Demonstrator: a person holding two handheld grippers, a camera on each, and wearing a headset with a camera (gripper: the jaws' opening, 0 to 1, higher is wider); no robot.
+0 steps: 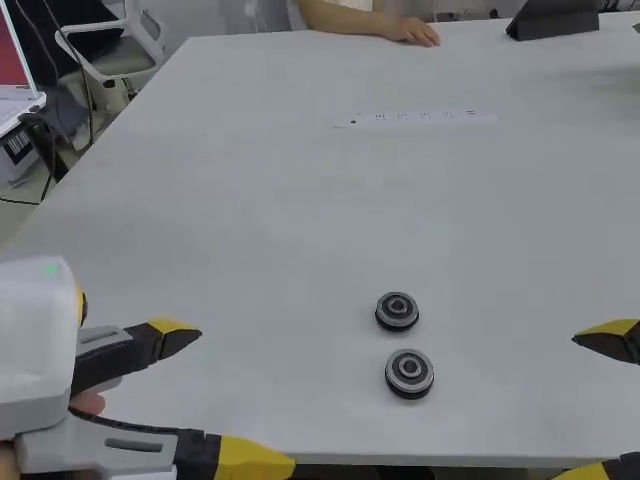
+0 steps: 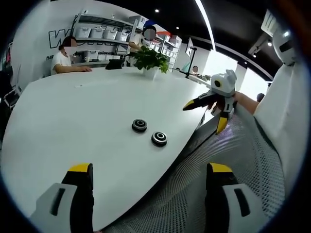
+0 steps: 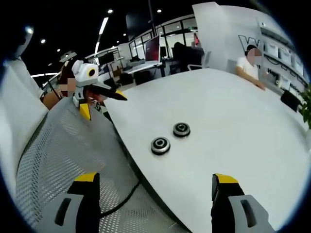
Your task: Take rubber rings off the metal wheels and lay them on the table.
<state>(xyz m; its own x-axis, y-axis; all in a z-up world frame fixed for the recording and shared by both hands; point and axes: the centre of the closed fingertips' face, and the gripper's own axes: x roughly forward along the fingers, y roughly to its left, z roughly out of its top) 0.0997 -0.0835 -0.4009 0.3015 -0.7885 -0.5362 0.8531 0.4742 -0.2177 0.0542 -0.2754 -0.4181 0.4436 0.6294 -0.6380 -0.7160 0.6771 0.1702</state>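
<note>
Two small metal wheels with black rubber rings around them lie flat on the white table (image 1: 300, 200). The farther wheel (image 1: 397, 311) (image 2: 139, 125) (image 3: 181, 129) and the nearer wheel (image 1: 409, 373) (image 2: 159, 139) (image 3: 160, 145) sit close together near the front edge. My left gripper (image 1: 240, 400) (image 2: 148, 170) is open at the lower left, well left of the wheels, with nothing between its jaws. My right gripper (image 1: 575, 405) (image 3: 155, 178) is open too, off to the right of the wheels and holding nothing. Both grippers hover by the table's front edge.
A person's hand (image 1: 410, 32) rests at the far edge, beside a dark stand (image 1: 555, 20). A flush socket strip (image 1: 415, 117) lies mid-table. An office chair (image 1: 110, 50) stands at the far left. A potted plant (image 2: 150, 59) sits on the far end.
</note>
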